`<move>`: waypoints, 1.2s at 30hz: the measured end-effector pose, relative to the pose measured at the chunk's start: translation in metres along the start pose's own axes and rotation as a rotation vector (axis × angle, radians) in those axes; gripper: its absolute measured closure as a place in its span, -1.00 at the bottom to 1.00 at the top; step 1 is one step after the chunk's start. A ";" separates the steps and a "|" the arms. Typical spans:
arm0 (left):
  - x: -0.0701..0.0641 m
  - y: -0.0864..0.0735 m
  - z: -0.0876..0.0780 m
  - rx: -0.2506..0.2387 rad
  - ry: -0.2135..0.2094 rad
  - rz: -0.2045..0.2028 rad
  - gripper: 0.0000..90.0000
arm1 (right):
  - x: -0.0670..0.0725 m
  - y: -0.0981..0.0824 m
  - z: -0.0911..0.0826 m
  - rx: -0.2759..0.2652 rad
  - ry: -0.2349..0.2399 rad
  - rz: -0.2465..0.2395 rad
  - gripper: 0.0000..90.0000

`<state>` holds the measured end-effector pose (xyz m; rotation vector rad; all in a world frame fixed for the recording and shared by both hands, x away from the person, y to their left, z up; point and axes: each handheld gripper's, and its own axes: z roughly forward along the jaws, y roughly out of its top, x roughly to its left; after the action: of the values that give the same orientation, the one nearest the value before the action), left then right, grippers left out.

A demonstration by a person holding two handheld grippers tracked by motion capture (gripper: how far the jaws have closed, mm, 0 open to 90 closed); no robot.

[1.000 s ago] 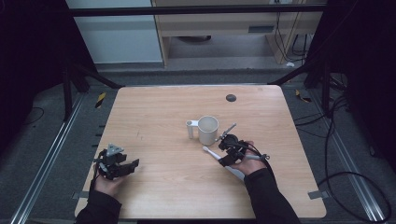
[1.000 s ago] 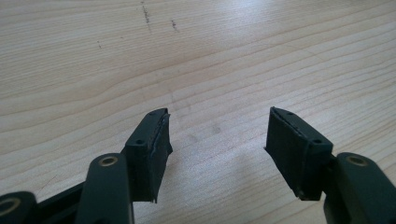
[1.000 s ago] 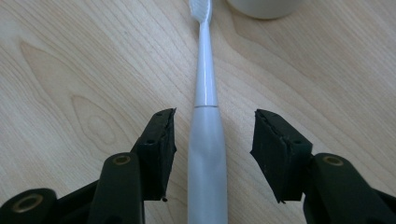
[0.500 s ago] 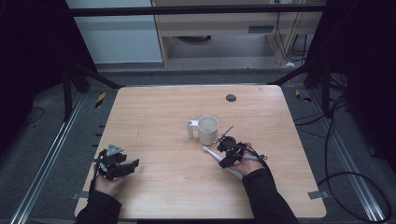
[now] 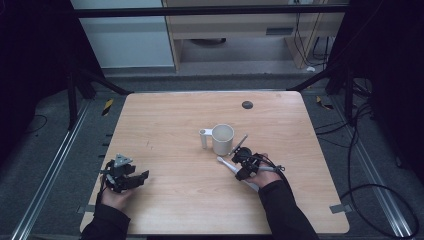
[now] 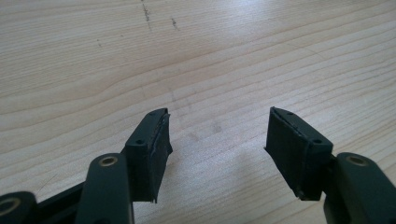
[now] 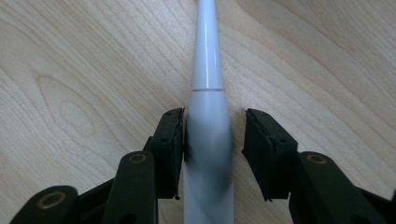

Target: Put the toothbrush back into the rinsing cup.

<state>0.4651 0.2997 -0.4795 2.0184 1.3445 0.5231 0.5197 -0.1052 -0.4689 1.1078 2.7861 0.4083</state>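
Two tongs, R (image 7: pixel 212 154) closing round unlabelled white toothbrush (image 7: pixel 208 116)

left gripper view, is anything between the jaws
No, the left hand-held gripper stands open over bare wooden table, nothing between its jaws.

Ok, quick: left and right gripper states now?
Left gripper: open, nothing between the jaws.
Right gripper: jaws closing around the white toothbrush, gap remains on one side.

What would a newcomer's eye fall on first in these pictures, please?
Probably the white toothbrush lying on the table between the right gripper's closing jaws, one pad touching it, the other just clear. Next, the cream mug standing just beyond it, mid-table. The left gripper hovers open near the front-left edge.
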 end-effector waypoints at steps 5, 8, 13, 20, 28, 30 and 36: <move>0.000 0.000 0.000 -0.001 0.000 -0.001 -0.14 | 0.000 0.002 0.000 0.011 0.013 0.016 0.42; 0.000 0.000 0.000 0.000 0.000 0.000 -0.14 | 0.000 0.002 0.000 0.022 0.010 0.013 0.47; 0.000 0.000 0.000 0.000 -0.001 -0.001 -0.14 | 0.002 0.004 0.000 0.033 0.009 0.019 0.49; 0.000 0.000 0.000 0.000 -0.001 -0.002 -0.14 | 0.006 0.004 -0.004 0.033 0.022 0.008 0.50; 0.000 0.000 0.000 -0.001 -0.001 -0.004 -0.14 | 0.010 -0.001 -0.025 -0.047 0.039 -0.012 0.50; 0.000 0.000 0.000 0.000 -0.001 -0.005 -0.14 | 0.011 -0.002 -0.030 -0.065 0.033 -0.016 0.51; -0.001 0.000 0.000 -0.001 -0.002 -0.005 -0.14 | 0.011 -0.007 -0.042 -0.118 0.038 0.000 0.51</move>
<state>0.4650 0.2991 -0.4796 2.0142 1.3477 0.5197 0.4982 -0.1110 -0.4305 1.0855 2.7534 0.5915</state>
